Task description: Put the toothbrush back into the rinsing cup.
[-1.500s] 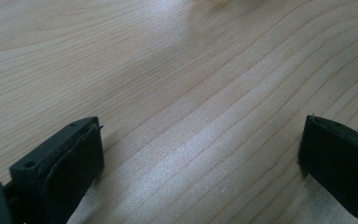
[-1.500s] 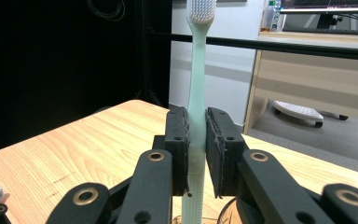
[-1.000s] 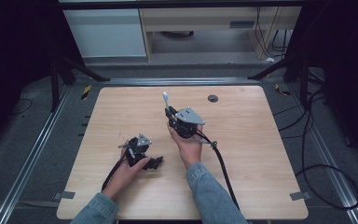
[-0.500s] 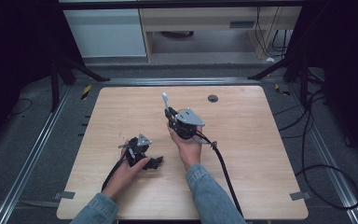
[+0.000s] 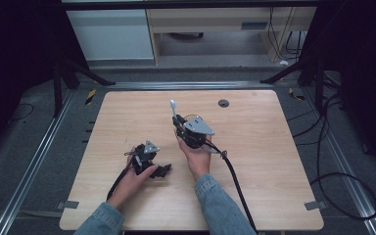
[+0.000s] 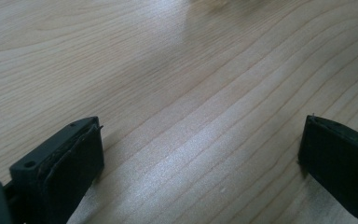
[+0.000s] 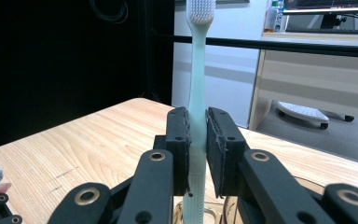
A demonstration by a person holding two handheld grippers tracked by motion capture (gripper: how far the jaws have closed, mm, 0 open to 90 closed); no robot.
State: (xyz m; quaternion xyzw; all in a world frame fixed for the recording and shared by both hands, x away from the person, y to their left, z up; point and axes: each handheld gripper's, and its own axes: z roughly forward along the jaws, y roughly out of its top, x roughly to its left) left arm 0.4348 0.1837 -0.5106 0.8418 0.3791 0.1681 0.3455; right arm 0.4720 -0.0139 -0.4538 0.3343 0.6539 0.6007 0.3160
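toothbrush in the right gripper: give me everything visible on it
The toothbrush has a pale mint-green handle, plastic by its look, and white bristles at the top. It stands upright, clamped at its lower handle between the pads of the right gripper, held above the wooden table. Its lower end seems to reach a clear round object; contact unclear.

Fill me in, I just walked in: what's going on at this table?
A person works at a wooden table with a hand-held gripper in each hand. The right hand-held gripper is clamped on a pale green toothbrush, held upright, bristles up. The left hand-held gripper sits open, low over bare wood, holding nothing.
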